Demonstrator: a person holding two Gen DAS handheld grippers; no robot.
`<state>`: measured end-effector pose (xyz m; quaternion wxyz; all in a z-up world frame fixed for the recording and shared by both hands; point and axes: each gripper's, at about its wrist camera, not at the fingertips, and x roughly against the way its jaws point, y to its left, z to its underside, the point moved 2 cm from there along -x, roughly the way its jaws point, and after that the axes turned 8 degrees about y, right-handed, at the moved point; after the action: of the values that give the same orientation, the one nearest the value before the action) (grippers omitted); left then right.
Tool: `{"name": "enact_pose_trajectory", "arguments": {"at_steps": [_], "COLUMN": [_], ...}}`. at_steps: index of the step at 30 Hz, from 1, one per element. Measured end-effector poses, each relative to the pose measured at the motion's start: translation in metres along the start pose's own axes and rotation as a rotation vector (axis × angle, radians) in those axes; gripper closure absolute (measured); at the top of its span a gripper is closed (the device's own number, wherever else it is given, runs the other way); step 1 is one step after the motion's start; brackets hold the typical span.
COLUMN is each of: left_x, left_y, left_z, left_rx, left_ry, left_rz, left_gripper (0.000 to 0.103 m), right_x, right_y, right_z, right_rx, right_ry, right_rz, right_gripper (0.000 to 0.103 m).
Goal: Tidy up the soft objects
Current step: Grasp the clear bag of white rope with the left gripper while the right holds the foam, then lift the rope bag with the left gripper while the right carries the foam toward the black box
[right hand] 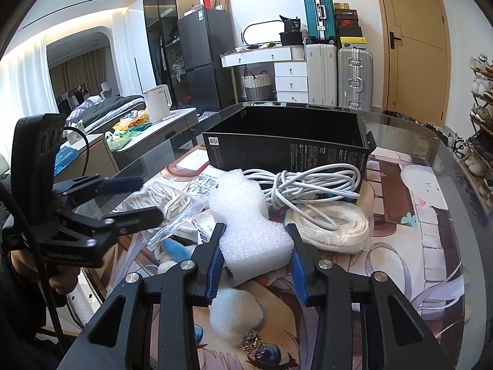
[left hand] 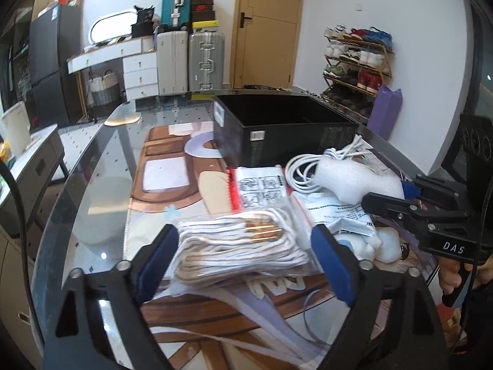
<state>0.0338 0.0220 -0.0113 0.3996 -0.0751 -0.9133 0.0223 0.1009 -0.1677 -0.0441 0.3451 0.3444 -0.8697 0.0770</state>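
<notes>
A clear bag of white cord (left hand: 237,246) lies between the fingers of my left gripper (left hand: 246,246); the jaws stand wide on either side of it, open. My right gripper (right hand: 255,240) is closed on a white foam block (right hand: 249,219), its blue pads pressing both sides; the block also shows in the left wrist view (left hand: 354,178). An open black box (left hand: 283,129) (right hand: 289,141) stands just behind the pile. A coiled white cable (right hand: 308,185), a cream rope coil (right hand: 332,225) and a white plush keychain (right hand: 234,311) lie nearby.
Printed plastic pouches (left hand: 262,188) lie in the pile. The items rest on a printed mat (right hand: 416,231) over a glass table (left hand: 92,169). A shoe rack (left hand: 357,64) stands to the right, suitcases (left hand: 191,58) and a door behind.
</notes>
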Motion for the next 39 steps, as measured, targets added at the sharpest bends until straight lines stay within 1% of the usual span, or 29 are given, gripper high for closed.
{"name": "enact_pose_trajectory", "arguments": {"at_steps": [2, 4, 6, 8, 12, 17, 19, 22, 31, 33, 36, 39], "left_x": [-0.003, -0.009, -0.018, -0.022, -0.028, -0.036, -0.037, -0.035, -0.024, -0.021, -0.017, -0.015], "left_y": [0.006, 0.009, 0.009, 0.008, 0.003, 0.002, -0.002, -0.005, -0.005, -0.005, -0.004, -0.002], "left_z": [-0.001, -0.003, -0.004, -0.004, -0.004, -0.001, 0.000, 0.001, 0.004, 0.005, 0.004, 0.004], "left_rx": [0.028, 0.044, 0.051, 0.050, 0.035, 0.032, 0.006, -0.009, -0.006, 0.000, 0.005, 0.013], "left_ry": [0.014, 0.042, 0.081, 0.103, 0.121, 0.162, 0.164, 0.162, 0.135, 0.126, 0.112, 0.104], "left_rz": [0.011, 0.031, 0.027, 0.030, 0.006, 0.017, -0.004, -0.011, 0.011, 0.021, 0.022, 0.025], "left_gripper": [0.004, 0.004, 0.004, 0.004, 0.003, 0.004, 0.006, 0.011, 0.028, 0.037, 0.043, 0.045], "right_x": [0.000, 0.000, -0.001, -0.001, -0.002, -0.002, -0.003, -0.003, -0.003, -0.002, -0.001, 0.002], "right_y": [0.000, 0.000, 0.000, 0.000, 0.001, 0.001, 0.001, 0.001, 0.000, 0.000, 0.001, 0.002], "right_z": [0.000, 0.000, 0.000, 0.000, 0.000, 0.000, 0.000, 0.000, 0.000, -0.001, -0.002, -0.002], "right_rx": [0.001, 0.003, 0.004, 0.005, 0.005, 0.005, 0.004, 0.003, 0.004, 0.005, 0.004, 0.005], "right_ry": [0.000, 0.000, 0.002, 0.003, 0.003, 0.002, 0.001, 0.001, -0.001, -0.004, -0.010, -0.019], "right_rz": [-0.001, -0.003, -0.006, -0.008, -0.009, -0.010, -0.010, -0.011, -0.011, -0.013, -0.014, -0.015], "right_gripper": [0.064, 0.064, 0.064, 0.064, 0.064, 0.064, 0.064, 0.064, 0.064, 0.064, 0.064, 0.064]}}
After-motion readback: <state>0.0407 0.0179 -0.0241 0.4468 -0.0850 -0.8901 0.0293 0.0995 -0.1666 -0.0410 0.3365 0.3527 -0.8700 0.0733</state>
